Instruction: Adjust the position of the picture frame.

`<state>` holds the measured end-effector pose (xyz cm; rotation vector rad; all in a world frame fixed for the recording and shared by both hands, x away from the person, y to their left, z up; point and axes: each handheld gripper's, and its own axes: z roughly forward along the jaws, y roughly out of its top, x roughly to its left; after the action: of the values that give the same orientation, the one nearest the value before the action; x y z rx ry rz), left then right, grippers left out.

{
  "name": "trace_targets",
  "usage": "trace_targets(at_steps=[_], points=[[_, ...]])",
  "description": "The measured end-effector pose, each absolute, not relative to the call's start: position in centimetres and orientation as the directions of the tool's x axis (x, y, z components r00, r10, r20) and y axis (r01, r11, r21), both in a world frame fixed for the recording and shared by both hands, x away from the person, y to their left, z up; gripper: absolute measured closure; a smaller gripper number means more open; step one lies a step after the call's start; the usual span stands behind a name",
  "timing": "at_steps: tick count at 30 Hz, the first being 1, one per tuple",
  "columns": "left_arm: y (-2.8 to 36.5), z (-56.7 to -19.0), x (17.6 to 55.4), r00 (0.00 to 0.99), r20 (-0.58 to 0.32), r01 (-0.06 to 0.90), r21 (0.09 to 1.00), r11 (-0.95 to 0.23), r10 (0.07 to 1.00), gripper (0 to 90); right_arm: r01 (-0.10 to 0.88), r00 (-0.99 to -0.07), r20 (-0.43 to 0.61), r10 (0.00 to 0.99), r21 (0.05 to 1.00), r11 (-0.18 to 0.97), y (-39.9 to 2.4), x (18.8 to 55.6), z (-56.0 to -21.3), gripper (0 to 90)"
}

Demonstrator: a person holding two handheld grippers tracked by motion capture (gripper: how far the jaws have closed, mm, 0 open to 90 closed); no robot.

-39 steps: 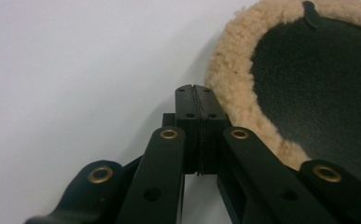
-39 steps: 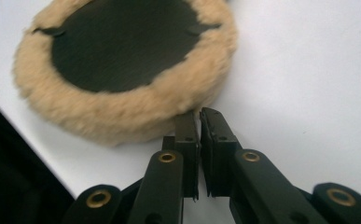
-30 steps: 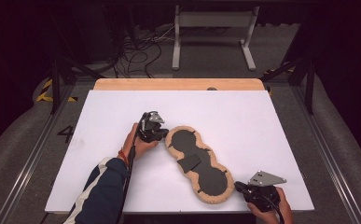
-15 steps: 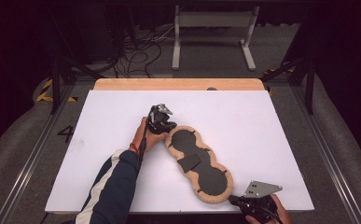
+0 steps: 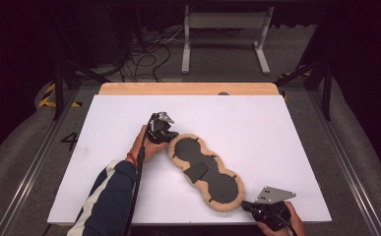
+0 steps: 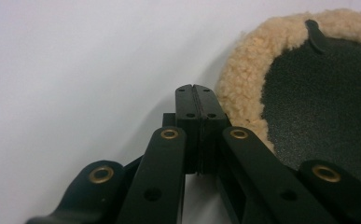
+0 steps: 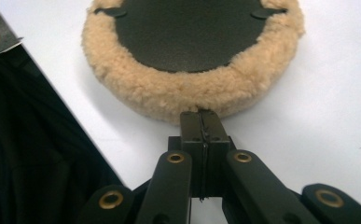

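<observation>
Here's the long peanut-shaped pad of tan fleece with a black leather face [image 5: 205,171], lying diagonally on the white table sheet [image 5: 257,123], from centre towards the near right corner. The left gripper [image 5: 167,139] sits at its far left end, jaws just closed and pressed flat together, nothing between them in the left gripper view, with the fleece rim [image 6: 243,88] just beside their tips. Down at the near right edge, the right gripper [image 5: 244,204] has its jaws pressed together too, tips right against the fleece [image 7: 192,93]; whether any wool is pinched I cannot tell.
</observation>
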<state>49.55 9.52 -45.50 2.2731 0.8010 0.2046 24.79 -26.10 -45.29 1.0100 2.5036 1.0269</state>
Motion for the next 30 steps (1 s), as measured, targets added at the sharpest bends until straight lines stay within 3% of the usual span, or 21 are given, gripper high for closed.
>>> trace_targets(at_steps=[11,21,30], points=[[12.4,-45.4,47.3,0.81,-0.033,0.46,0.656,-0.599,0.586,90.0,0.542,-0.666,0.023,0.746,0.703,0.461,-26.4,26.5,-45.4,90.0],[13.6,-45.2,45.6,0.818,0.011,0.438,0.636,-0.636,0.575,89.7,0.535,-0.667,0.02,0.745,0.708,0.46,-26.8,27.2,-45.4,90.0],[14.2,-45.3,45.5,0.792,-0.017,0.461,0.672,-0.58,0.61,79.4,0.516,-0.704,0.028,0.709,0.707,0.484,-26.3,25.5,-45.4,90.0]])
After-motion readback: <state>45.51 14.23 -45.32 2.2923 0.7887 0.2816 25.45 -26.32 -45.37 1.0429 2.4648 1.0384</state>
